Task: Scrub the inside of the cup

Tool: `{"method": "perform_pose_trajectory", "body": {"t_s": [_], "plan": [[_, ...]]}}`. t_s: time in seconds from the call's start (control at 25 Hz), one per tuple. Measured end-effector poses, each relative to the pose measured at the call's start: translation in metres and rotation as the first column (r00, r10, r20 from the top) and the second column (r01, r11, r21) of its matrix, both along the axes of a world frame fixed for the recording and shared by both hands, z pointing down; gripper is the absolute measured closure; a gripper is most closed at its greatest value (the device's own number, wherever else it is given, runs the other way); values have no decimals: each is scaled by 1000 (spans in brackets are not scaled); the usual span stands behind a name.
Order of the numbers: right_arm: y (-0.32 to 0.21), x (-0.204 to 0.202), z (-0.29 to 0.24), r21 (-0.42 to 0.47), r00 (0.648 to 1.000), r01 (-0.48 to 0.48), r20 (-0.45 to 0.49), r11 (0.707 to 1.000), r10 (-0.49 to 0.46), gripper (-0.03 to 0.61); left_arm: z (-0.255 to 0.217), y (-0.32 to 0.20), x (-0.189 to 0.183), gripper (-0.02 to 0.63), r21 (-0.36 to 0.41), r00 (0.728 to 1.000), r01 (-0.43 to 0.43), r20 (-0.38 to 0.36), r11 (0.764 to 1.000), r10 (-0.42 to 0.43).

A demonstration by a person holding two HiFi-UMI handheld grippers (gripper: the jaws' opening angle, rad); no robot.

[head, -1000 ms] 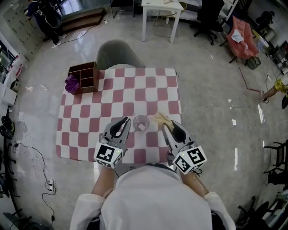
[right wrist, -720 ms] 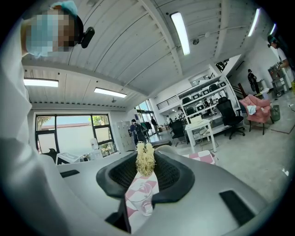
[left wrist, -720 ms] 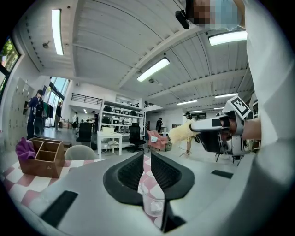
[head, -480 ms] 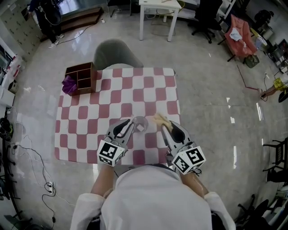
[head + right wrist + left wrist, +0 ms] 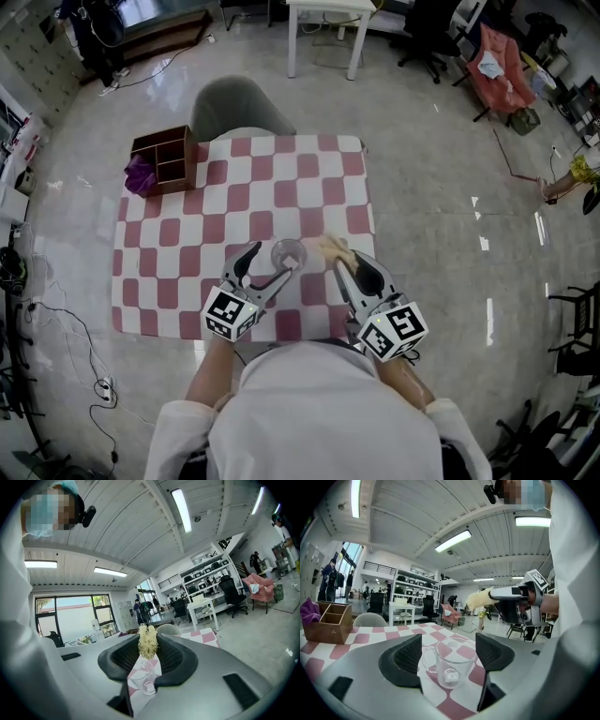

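Left gripper (image 5: 273, 262): jaws, just opened, flank the cup (image 5: 288, 253) without contact. To its right, the scrubber (image 5: 332, 247) in the right gripper (image 5: 148, 653) obstructs passage. Ahead, checkered cloth (image 5: 281, 178) lies unobstructed.

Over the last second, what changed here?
The left hand-held gripper has just been opening its jaws, which were together beside the cup; they now stand apart with the cup between them, not gripped. The right hand-held gripper stays shut on the scrubber. The cup and the box kept their places.
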State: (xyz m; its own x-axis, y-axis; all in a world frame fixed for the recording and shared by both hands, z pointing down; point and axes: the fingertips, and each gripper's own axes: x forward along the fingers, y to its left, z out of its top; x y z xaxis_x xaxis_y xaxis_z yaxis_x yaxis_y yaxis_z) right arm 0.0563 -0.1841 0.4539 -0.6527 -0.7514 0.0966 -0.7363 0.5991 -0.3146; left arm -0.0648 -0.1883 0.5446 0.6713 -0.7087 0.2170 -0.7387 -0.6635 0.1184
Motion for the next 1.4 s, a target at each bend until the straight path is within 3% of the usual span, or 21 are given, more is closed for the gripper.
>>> {"method": "perform_pose_trajectory", "body": {"t_s": [0.2, 0.44, 1.4], "plan": [[1, 1, 1, -9, 1000, 4, 6, 1000, -4, 465, 13, 5, 11, 242, -5, 998, -54, 32, 999, 55], [1, 6, 6, -12, 1000, -4, -3, 1000, 4, 465, 42, 10, 23, 224, -25, 988, -99, 120, 995, 101], [-16, 24, 14, -30, 1000, 11, -26, 999, -12, 465, 72, -25, 46, 222, -47, 993, -17, 114, 999, 22]]}}
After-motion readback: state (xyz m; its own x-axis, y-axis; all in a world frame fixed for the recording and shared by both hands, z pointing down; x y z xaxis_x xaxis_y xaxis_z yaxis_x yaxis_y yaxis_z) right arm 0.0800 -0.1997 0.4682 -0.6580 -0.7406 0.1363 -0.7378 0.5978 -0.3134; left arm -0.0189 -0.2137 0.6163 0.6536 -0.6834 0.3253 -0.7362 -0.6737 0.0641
